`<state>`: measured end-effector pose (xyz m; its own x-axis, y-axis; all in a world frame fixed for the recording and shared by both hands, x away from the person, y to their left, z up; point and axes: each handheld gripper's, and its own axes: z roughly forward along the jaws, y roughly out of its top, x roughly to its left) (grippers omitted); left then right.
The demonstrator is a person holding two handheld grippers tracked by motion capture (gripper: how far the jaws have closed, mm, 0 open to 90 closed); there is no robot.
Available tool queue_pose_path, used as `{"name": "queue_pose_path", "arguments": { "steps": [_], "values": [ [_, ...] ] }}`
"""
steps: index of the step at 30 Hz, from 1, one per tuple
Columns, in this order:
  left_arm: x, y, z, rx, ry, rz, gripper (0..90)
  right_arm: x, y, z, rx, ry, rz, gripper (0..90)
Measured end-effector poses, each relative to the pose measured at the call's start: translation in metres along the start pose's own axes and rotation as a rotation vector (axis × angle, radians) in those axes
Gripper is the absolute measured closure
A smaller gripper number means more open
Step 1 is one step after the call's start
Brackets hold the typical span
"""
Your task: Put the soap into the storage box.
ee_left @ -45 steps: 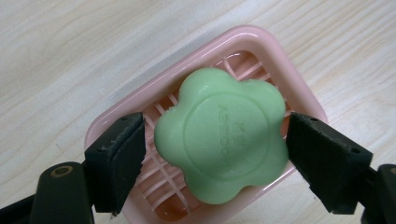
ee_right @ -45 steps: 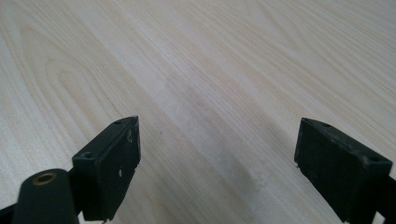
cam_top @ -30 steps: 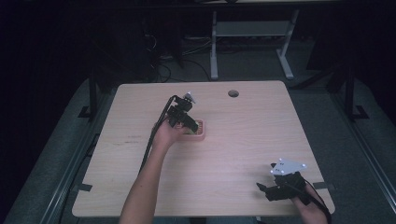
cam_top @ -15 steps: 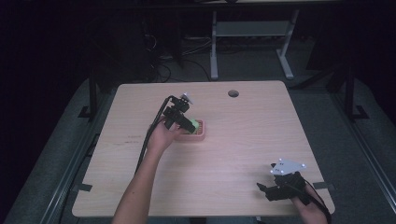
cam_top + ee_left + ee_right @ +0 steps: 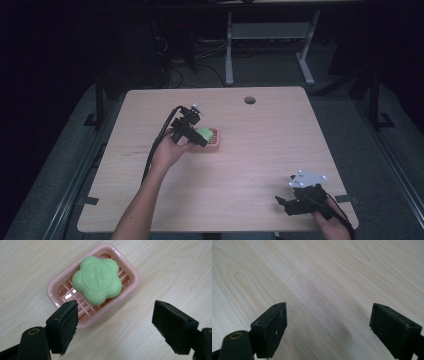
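A green flower-shaped soap [image 5: 97, 279] lies in a pink slatted soap dish [image 5: 58, 290] on the light wooden table [image 5: 260, 150]. In the high view the soap [image 5: 204, 133] and dish [image 5: 215, 139] sit left of the table's middle. My left gripper [image 5: 115, 322] hovers just short of the dish, open, with nothing between its jaws. From above, that left gripper [image 5: 199, 138] is at the dish's left side. My right gripper [image 5: 281, 203] rests near the table's front right corner. It stands open over bare wood in the right gripper view [image 5: 328, 327].
A round cable hole [image 5: 249, 100] sits near the table's far edge. The left gripper's cable [image 5: 152, 152] trails along the forearm toward the front edge. Beyond the table stands a white desk frame [image 5: 270, 31] on a dark floor.
My left gripper has drawn back a little to the left, uncovering the green soap lying in the dish. The right gripper has stayed where it was.
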<state>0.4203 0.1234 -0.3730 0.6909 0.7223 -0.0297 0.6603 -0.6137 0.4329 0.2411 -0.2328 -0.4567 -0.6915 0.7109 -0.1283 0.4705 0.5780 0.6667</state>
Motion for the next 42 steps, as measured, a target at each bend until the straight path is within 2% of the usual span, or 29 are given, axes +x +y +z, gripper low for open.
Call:
{"name": "queue_pose_path", "arguments": {
  "steps": [6,12,17,18,20,32,42],
  "values": [
    [-0.006,-0.005,-0.005,-0.006,-0.007,0.026,22.2,0.0,0.0,0.0,0.001,-0.002,-0.001,13.9],
    [-0.009,-0.017,-0.005,0.015,-0.006,0.046,22.2,0.0,0.0,0.001,0.005,-0.004,-0.003,13.8],
    [-0.004,-0.026,-0.011,0.002,-0.019,0.043,22.2,0.0,-0.001,0.002,0.015,-0.006,0.005,13.9],
    [-0.004,-0.03,-0.012,-0.013,-0.025,0.035,22.2,-0.001,-0.001,0.002,0.015,-0.006,0.002,13.9],
    [-0.003,-0.032,-0.014,-0.009,-0.026,0.041,22.2,-0.001,-0.001,0.002,0.015,-0.006,0.004,13.9],
    [-0.007,-0.055,-0.017,-0.016,-0.028,0.05,22.0,0.0,0.0,0.004,0.018,-0.014,-0.007,13.9],
    [-0.013,-0.076,-0.025,-0.034,-0.032,0.059,21.9,-0.001,-0.001,0.005,0.022,-0.018,0.008,13.8]
  ]
}}
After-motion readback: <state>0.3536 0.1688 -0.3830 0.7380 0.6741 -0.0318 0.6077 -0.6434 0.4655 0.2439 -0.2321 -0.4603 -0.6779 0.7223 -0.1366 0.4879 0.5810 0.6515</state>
